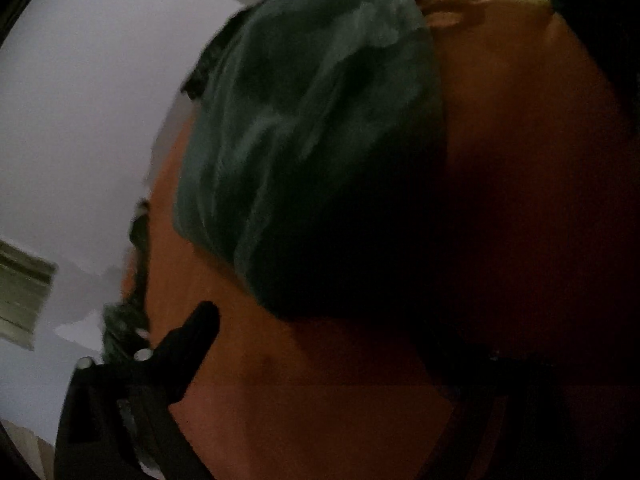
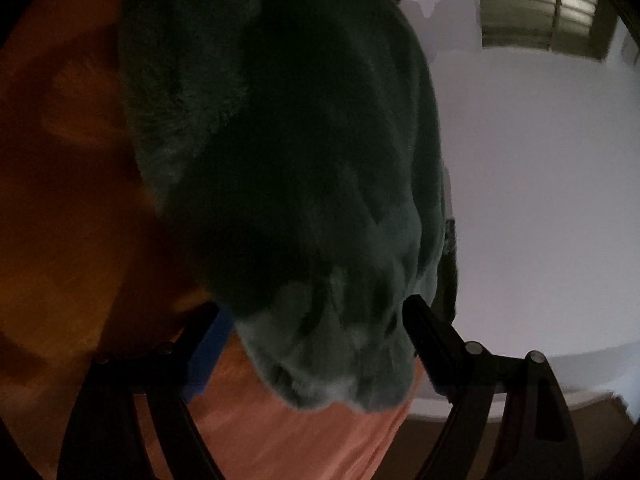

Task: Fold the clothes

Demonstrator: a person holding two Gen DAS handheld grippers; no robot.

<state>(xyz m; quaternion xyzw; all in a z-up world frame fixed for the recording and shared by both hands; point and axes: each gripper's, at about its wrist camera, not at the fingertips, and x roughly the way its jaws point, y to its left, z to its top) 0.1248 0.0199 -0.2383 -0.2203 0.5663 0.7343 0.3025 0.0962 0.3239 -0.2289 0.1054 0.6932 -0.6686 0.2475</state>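
Note:
A dark green fleecy garment lies bunched on an orange cloth. In the left wrist view my left gripper stands wide open just short of the garment's near end. Only its left finger shows clearly; the other is lost in shadow. In the right wrist view the green garment runs away from me over the orange cloth. Its near end fills the gap of my right gripper, reaching from one finger to the other, so the jaws grip the thick bundle.
A pale white surface lies to the left of the cloths in the left wrist view, and the same white surface lies to the right in the right wrist view. A window with bars shows at the top right. The scene is dim.

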